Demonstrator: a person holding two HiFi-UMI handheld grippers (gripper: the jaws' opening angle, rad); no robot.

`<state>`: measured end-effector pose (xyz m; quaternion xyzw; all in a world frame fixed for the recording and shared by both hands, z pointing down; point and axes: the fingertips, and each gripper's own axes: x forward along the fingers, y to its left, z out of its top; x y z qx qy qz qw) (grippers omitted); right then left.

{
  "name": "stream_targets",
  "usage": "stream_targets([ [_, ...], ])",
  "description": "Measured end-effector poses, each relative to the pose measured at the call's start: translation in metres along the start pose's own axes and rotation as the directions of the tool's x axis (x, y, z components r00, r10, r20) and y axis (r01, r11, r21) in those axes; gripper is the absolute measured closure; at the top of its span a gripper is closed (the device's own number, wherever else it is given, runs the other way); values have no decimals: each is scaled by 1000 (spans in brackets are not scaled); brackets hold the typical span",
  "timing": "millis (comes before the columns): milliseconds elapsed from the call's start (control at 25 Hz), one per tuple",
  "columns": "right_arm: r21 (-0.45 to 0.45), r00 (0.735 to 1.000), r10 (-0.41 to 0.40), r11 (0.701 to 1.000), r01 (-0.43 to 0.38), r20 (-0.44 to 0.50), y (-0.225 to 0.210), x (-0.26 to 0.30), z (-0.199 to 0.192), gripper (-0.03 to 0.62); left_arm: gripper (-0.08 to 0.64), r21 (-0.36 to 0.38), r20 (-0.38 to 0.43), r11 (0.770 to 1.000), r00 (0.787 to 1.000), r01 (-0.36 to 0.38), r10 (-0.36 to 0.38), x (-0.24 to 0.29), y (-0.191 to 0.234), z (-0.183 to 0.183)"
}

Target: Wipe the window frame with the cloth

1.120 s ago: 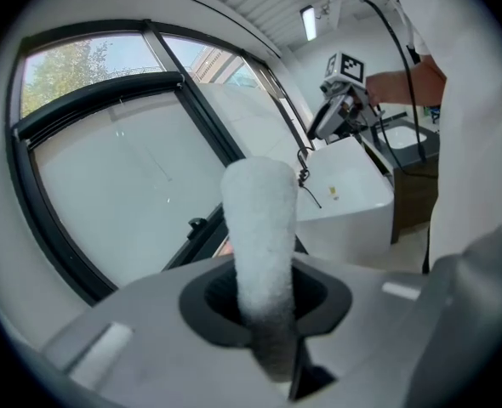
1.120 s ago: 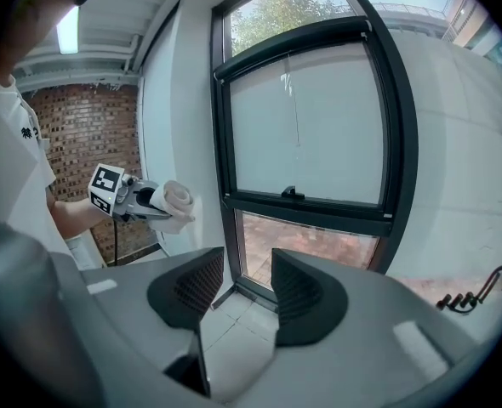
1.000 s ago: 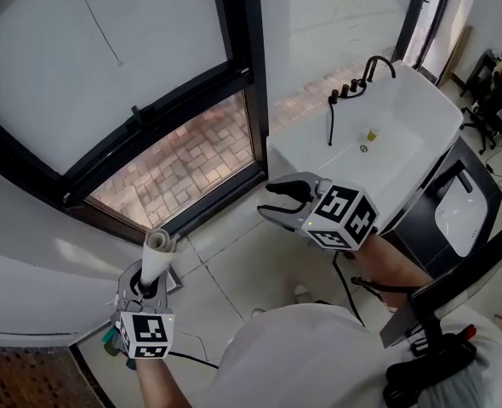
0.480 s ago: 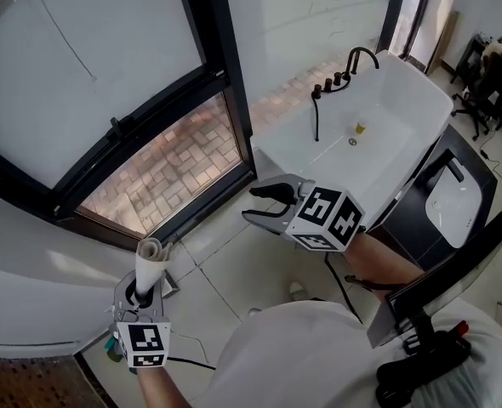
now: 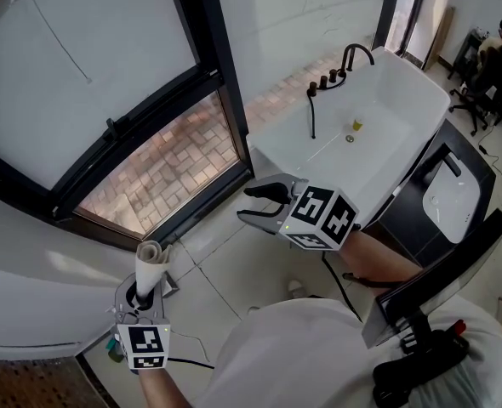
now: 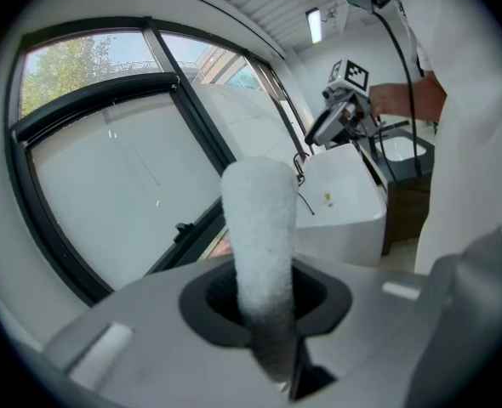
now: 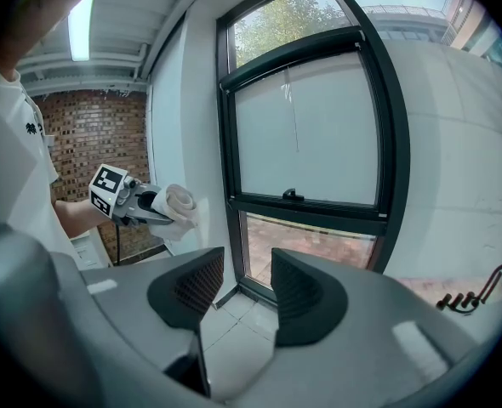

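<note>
A rolled white cloth (image 5: 151, 260) sticks up out of my left gripper (image 5: 143, 296), which is shut on it low at the left. In the left gripper view the cloth (image 6: 259, 228) stands between the jaws, with the black window frame (image 6: 191, 130) behind it. My right gripper (image 5: 259, 203) hangs open and empty over the floor tiles, near the window frame (image 5: 213, 83) and its lower sill. The right gripper view has the open right gripper (image 7: 238, 283) facing the window frame (image 7: 390, 143), with the left gripper and cloth (image 7: 179, 206) off to the left.
A white tub (image 5: 404, 100) with a black faucet (image 5: 353, 56) stands right of the window. Beside it sits a black cabinet with a white basin (image 5: 451, 198). A black stand (image 5: 421, 313) is at my right side. A cable (image 5: 336, 279) lies on the tiled floor.
The head view has swung a little, so the window and tub sit further left. Both grippers keep their places and states, the left still shut on the cloth.
</note>
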<state>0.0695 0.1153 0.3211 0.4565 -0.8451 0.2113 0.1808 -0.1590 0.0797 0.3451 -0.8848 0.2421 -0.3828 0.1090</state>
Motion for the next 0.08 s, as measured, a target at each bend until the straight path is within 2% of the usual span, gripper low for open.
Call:
stream_targets([
  [80,-1,1000,0,1000,0,-2,2,-1,0,416,471,-1,-1,1000,1000,2,-2,-2,-2,0],
])
